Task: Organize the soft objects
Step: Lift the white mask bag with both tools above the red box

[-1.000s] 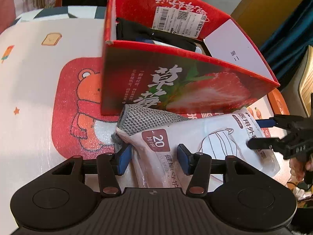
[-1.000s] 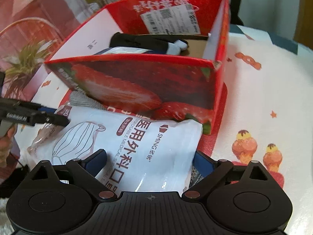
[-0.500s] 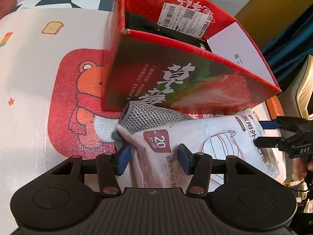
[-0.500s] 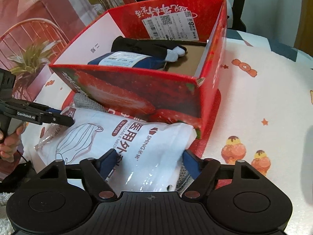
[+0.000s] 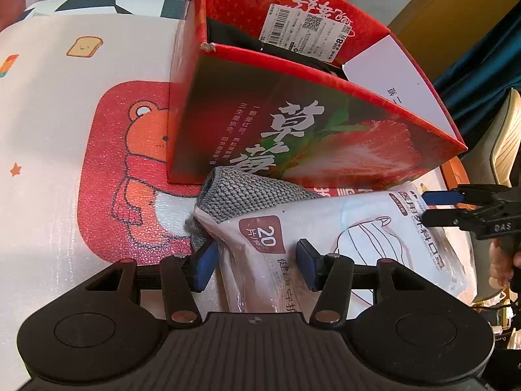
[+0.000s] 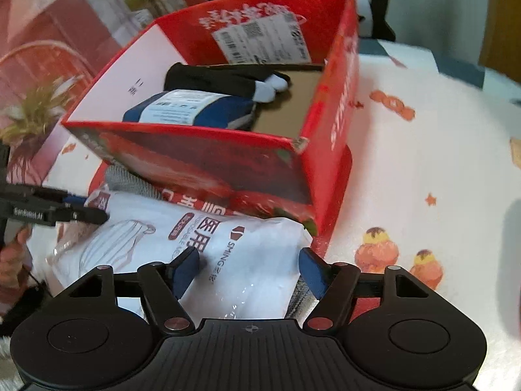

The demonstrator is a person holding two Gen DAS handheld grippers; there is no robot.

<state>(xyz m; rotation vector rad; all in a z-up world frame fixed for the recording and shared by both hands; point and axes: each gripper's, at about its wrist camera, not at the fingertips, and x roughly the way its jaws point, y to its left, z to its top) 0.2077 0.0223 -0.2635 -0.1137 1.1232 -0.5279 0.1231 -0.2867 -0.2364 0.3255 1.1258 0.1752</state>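
A white pack of face masks (image 5: 342, 234) lies in front of the red strawberry box (image 5: 293, 130), on top of a grey knitted cloth (image 5: 247, 192). My left gripper (image 5: 257, 262) is shut on one end of the pack. My right gripper (image 6: 247, 268) is shut on the other end (image 6: 234, 254). The right gripper also shows in the left wrist view (image 5: 439, 208), and the left one in the right wrist view (image 6: 84, 208). The box (image 6: 211, 163) holds a black sock with a white toe (image 6: 234, 81) and a dark blue pack (image 6: 189, 110).
The box stands on a white foam mat (image 5: 49, 123) with a red bear print (image 5: 130, 169) and cartoon cakes (image 6: 390, 254). A cream chair (image 5: 504, 143) is at the right. Potted plants (image 6: 35, 104) stand past the table's edge.
Both grippers have closed in on the pack's ends, and the views have risen, so more of the box's inside shows. The pack's ends have lifted slightly.
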